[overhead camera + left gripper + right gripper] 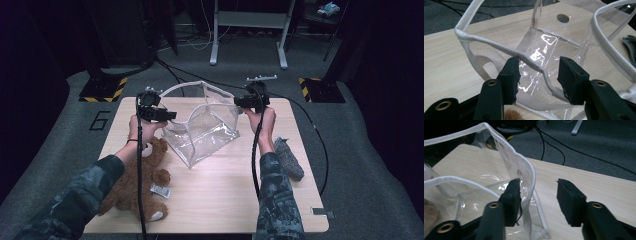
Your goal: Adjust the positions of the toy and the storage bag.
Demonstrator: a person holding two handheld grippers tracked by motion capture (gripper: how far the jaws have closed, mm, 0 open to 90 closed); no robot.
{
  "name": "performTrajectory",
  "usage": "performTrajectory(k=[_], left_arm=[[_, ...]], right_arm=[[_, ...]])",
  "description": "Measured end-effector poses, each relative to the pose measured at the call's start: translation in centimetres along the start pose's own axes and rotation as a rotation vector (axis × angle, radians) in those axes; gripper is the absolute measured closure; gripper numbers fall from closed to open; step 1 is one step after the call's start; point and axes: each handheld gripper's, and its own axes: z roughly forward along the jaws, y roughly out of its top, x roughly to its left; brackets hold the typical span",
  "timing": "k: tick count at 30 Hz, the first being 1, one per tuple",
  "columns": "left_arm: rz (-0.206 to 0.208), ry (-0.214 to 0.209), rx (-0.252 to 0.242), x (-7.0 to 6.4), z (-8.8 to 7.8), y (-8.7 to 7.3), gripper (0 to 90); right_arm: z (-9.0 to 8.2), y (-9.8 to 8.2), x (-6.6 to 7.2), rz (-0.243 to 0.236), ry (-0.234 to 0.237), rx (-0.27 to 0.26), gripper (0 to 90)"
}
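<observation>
Two grippers are held at opposite sides of a clear plastic bag (202,127) that stands open near the middle of the wooden table (225,190). In the high view the left gripper (167,115) is seen at the bag's left rim and the right gripper (239,102) at its far right corner.

From the left gripper view it is made out that the bag's white-bound rim (529,60) runs across the gap between the jaws, which stand apart; whether the pads press on it cannot be told. In the right gripper view the bag's curved wall (524,170) is seen touching the left jaw, while the other jaw stands apart over bare wood, so nothing is clamped there.

A brown teddy bear (137,185) is seen lying at the table's left edge beneath the left forearm, and a grey sock (290,157) near the right edge. Bare tabletop is left in front of the bag.

Both forearms are stretched forward from the near edge, the hands raised above the table.
</observation>
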Motion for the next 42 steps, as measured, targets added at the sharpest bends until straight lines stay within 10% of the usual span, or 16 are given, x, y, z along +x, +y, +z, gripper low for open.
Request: performTrajectory(k=[10,31,42], left_arm=[[0.014,0.004,0.009,0.4,0.1,0.0,66.6],[0.048,0.083,0.078,0.0,2.8,1.5,73.1],[-0.023,0.063,0.054,-0.2,2.1,1.8,35.0]], right_arm=[[0.8,-0.5,0.8,-0.021,0.005,0.014,84.9],[-5.3,-4.5,1.1,-0.049,-0.043,0.044,88.6],[-6.4,-4.5,1.1,-0.098,-0.003,0.018,69.0]])
